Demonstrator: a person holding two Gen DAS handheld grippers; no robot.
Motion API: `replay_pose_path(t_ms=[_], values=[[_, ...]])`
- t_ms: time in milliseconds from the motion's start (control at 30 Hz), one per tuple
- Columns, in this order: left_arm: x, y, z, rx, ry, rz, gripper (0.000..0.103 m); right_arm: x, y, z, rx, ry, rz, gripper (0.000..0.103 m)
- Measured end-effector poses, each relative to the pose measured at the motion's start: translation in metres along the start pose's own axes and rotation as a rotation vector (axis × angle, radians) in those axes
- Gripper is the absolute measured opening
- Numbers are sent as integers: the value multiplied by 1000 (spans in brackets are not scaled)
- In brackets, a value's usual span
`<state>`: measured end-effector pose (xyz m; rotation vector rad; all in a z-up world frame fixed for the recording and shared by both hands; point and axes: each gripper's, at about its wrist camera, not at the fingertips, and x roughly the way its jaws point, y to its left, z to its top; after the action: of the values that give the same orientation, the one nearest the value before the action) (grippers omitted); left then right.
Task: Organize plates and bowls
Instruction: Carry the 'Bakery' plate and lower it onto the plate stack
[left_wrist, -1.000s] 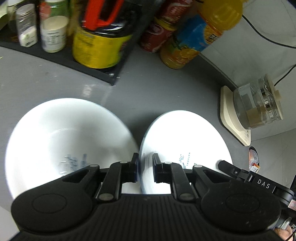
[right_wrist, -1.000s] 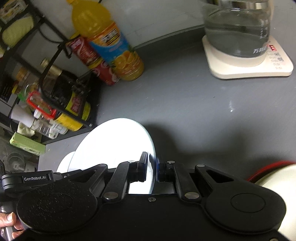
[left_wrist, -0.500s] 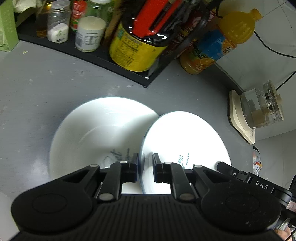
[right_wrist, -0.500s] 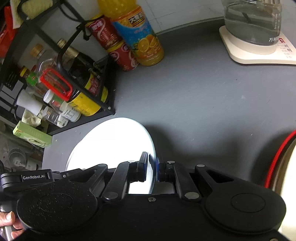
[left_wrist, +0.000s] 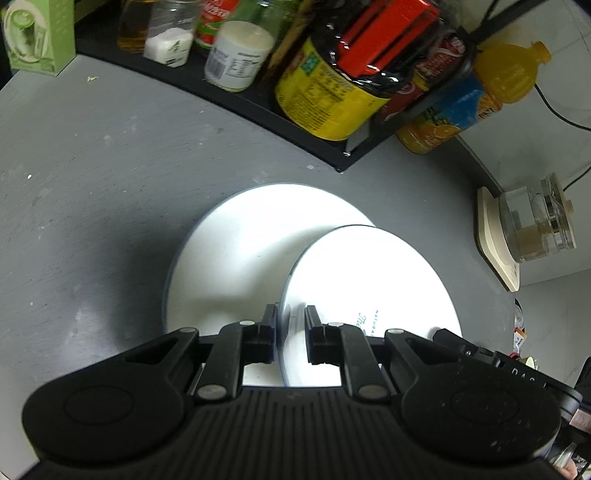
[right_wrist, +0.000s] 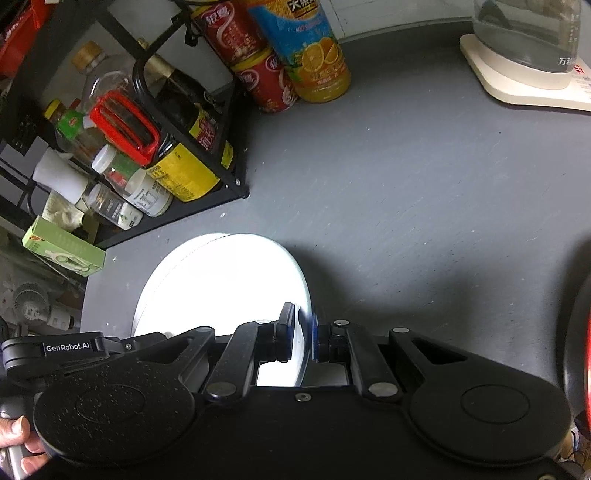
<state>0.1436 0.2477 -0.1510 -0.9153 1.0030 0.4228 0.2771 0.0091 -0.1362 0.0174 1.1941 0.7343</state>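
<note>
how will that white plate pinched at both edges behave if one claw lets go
The white plate looks rigid and glossy, so it probably won't flex but may slip. The left claw and right claw each pinch only its thin rim; held by one, it would likely pivot down onto the larger plate below. Likely ceramic, it could chip.

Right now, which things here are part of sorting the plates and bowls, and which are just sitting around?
Part of the job:
- small white plate, held at its rim by both the left tool and the right tool
- larger white dish beneath it

Just sitting around:
- orange juice bottle
- red cans
- condiment rack
- glass kettle
- green box
</note>
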Motion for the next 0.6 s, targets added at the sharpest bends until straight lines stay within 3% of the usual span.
replay_pose_path(t_ms=[600], values=[[21,21,2,-12,44,59,15,17,12,-4,-39,33,-40,9]])
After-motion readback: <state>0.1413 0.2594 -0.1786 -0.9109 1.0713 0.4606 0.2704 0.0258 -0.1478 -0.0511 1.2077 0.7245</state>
